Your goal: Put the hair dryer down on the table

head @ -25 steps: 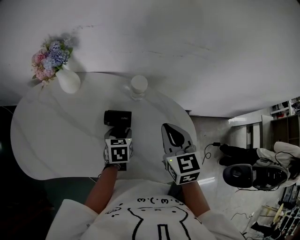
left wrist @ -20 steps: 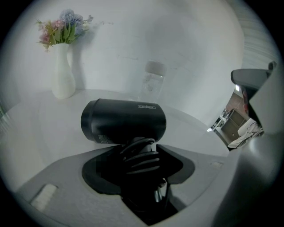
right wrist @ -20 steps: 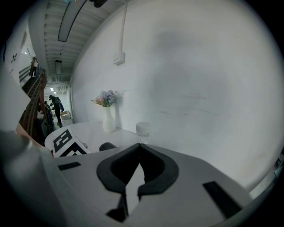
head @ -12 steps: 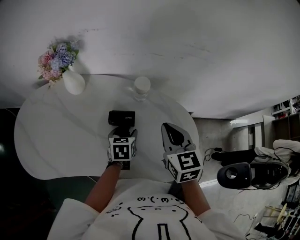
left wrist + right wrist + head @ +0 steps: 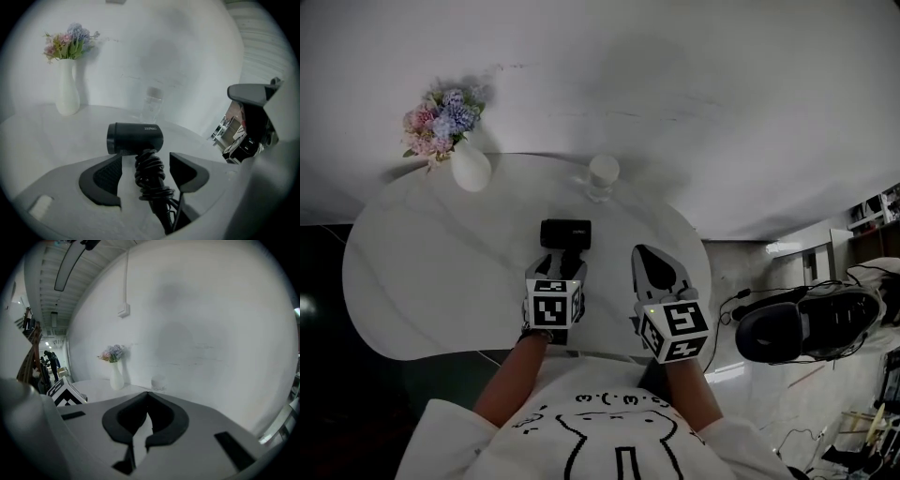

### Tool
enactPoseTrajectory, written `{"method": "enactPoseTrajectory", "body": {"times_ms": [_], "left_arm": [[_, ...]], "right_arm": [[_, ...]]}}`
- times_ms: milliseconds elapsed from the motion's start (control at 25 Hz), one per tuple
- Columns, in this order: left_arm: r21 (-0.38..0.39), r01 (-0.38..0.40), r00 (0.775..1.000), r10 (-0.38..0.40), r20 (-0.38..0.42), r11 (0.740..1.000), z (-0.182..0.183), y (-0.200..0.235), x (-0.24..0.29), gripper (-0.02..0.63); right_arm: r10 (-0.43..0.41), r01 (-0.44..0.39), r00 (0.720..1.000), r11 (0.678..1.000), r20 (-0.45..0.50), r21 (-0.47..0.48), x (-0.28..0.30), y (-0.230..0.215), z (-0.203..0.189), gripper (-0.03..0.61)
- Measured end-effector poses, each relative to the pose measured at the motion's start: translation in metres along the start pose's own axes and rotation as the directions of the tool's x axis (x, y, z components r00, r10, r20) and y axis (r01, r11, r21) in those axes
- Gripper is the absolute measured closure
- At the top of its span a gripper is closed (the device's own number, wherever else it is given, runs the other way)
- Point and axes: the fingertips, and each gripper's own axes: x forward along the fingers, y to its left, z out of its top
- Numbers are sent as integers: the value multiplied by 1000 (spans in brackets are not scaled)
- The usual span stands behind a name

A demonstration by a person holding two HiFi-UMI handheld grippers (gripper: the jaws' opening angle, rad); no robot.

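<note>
The black hair dryer (image 5: 565,233) lies on the white oval table (image 5: 422,272), its barrel (image 5: 136,138) lying crosswise. Its cord-wrapped handle (image 5: 151,174) points back toward me. My left gripper (image 5: 146,164) straddles that handle and its jaws are opening. A gap shows on each side, so neither pad presses on the handle. In the head view the left gripper (image 5: 563,267) sits just behind the dryer. To its right my right gripper (image 5: 656,269) hovers over the table's near edge. It is shut and empty, with its tips meeting (image 5: 148,395).
A white vase of flowers (image 5: 469,169) stands at the table's far left, and a clear glass jar (image 5: 602,176) stands beyond the dryer near the wall. A dark piece of equipment (image 5: 797,323) and cables lie on the floor to the right.
The left jaws have spread away from the dryer's handle, and the dryer stays on the table. The head view has swung a little. The right gripper keeps its place.
</note>
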Motion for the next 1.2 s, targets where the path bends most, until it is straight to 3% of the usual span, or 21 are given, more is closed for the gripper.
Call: {"method": "enactPoseTrajectory", "body": {"times_ms": [360, 760, 960, 1200], "left_arm": [[69, 33, 999, -36, 38, 997, 12, 27, -47, 311], [107, 98, 987, -110, 113, 989, 25, 63, -96, 322], [127, 122, 959, -150, 239, 984, 46, 85, -130, 502], [231, 85, 915, -168, 367, 969, 66, 100, -165, 594]], "right_arm": [[-31, 31, 999, 1000, 27, 7, -13, 45, 6, 577], [-131, 128, 989, 991, 72, 49, -29, 81, 15, 577], [-190, 184, 977, 981, 100, 60, -43, 97, 21, 577], [-268, 258, 955, 962, 131, 89, -64, 109, 20, 577]]}}
